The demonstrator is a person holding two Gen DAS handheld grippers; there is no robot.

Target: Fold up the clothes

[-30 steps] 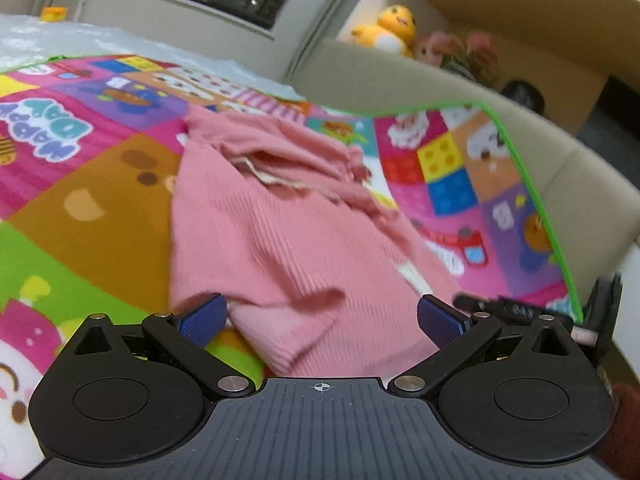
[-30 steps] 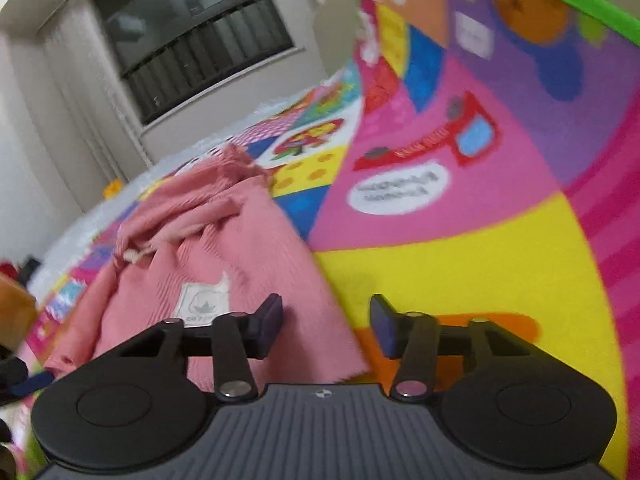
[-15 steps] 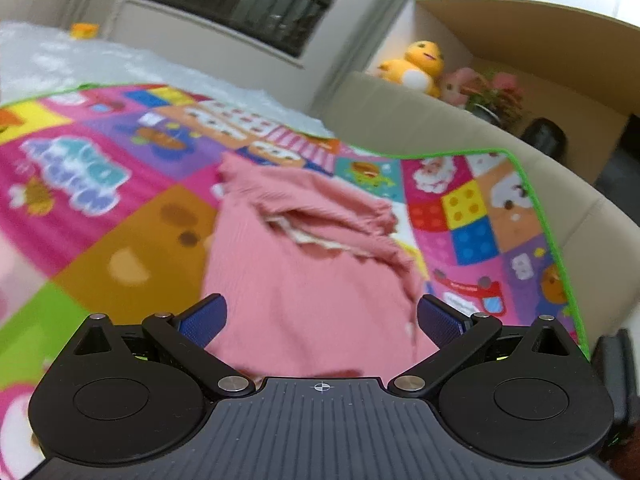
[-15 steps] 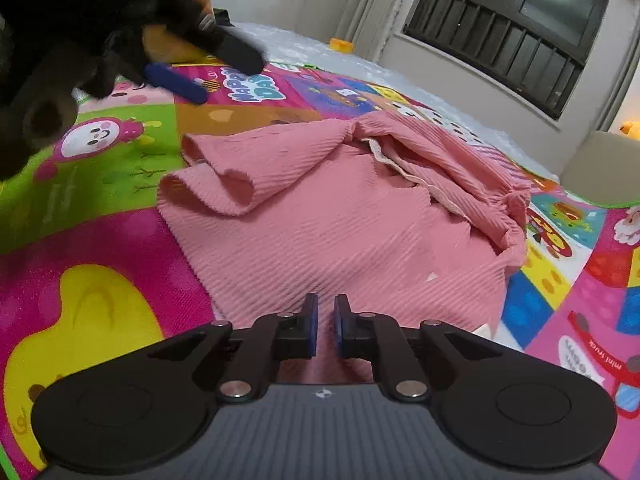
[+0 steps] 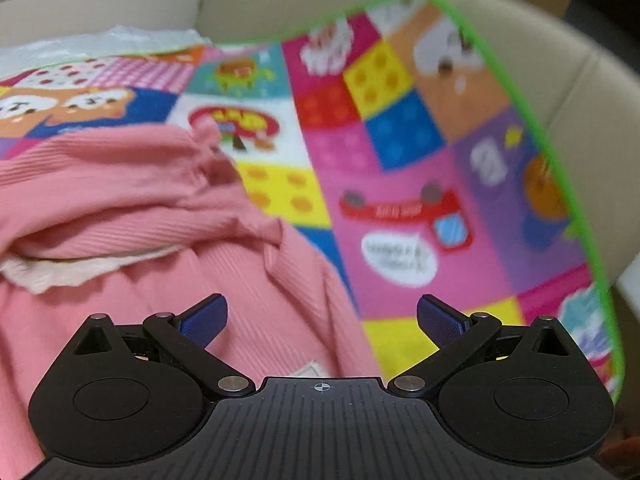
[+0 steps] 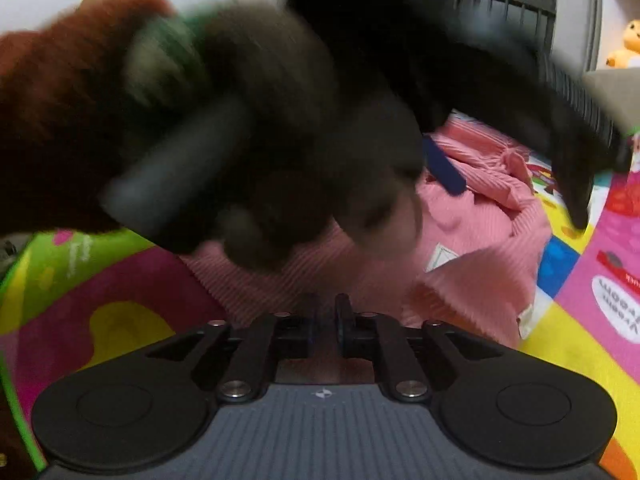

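Pink garment (image 5: 120,208) crumpled on playmat (image 5: 400,168), right gripper (image 6: 324,320) seemingly pinching it.

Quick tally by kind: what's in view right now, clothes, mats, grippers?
Pink garment: 1
Play mat: 1
Grippers: 2, left gripper open, right gripper shut on the garment's edge
Total: 4

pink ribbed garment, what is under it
The pink ribbed garment lies on a colourful cartoon play mat, which shows around its edges. Whatever mat pattern or object sits directly beneath it is covered.
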